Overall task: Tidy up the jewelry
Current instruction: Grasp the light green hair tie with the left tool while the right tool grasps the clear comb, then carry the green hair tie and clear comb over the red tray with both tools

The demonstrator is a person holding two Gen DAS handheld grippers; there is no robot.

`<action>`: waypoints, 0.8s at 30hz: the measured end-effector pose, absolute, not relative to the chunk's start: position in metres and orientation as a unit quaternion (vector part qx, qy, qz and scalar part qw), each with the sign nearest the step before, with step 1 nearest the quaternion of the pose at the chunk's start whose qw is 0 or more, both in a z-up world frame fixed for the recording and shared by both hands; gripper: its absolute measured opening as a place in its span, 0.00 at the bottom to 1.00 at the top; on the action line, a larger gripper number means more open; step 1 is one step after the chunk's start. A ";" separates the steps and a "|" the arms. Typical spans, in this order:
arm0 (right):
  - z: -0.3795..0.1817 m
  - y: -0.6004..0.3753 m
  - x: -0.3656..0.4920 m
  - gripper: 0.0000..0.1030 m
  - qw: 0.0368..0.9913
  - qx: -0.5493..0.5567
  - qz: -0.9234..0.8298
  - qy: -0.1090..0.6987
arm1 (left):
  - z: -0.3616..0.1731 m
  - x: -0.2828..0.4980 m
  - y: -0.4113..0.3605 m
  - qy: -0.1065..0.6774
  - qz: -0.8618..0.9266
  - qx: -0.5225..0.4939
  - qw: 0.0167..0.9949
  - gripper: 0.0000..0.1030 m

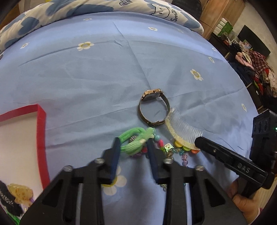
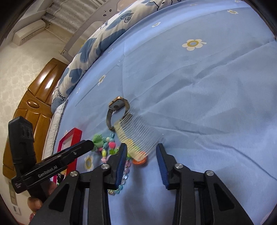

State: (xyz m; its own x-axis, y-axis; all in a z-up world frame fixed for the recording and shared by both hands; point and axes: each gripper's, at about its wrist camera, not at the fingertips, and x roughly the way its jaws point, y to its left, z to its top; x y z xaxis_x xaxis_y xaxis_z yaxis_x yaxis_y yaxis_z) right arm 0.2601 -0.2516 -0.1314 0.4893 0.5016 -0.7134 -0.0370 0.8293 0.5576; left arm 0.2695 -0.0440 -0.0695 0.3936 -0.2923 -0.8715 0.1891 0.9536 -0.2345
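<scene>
On the blue flowered bedsheet lie a green yarn hair tie (image 1: 136, 140), a beaded bracelet (image 1: 168, 149), a clear hair comb with coloured buttons (image 1: 181, 135) and a gold-cased wristwatch (image 1: 153, 107). My left gripper (image 1: 134, 147) is open, its jaws either side of the green hair tie. My right gripper (image 2: 142, 152) is open around the near end of the comb (image 2: 138, 138). The watch (image 2: 117, 110), the beads (image 2: 108, 150) and the hair tie (image 2: 97, 141) show in the right wrist view too.
A red-rimmed box (image 1: 40, 131) with a white inside sits at the left and holds a yellow clip and dark pieces (image 1: 15, 195). A patterned quilt (image 1: 69, 10) lies along the far side. Clothes and furniture (image 1: 256, 69) stand beyond the right bed edge.
</scene>
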 end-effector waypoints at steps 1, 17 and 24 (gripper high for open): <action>-0.132 -0.252 0.261 0.10 0.829 0.241 0.159 0.479 | -0.070 0.268 -0.044 0.530 -0.146 -0.047 0.834 0.18; -0.093 -0.246 0.238 0.02 0.844 0.246 0.188 0.437 | -0.024 0.216 -0.008 0.488 -0.142 -0.089 0.857 0.07; -0.077 -0.223 0.225 0.02 0.842 0.239 0.217 0.431 | -0.006 0.184 0.022 0.470 -0.118 -0.110 0.868 0.07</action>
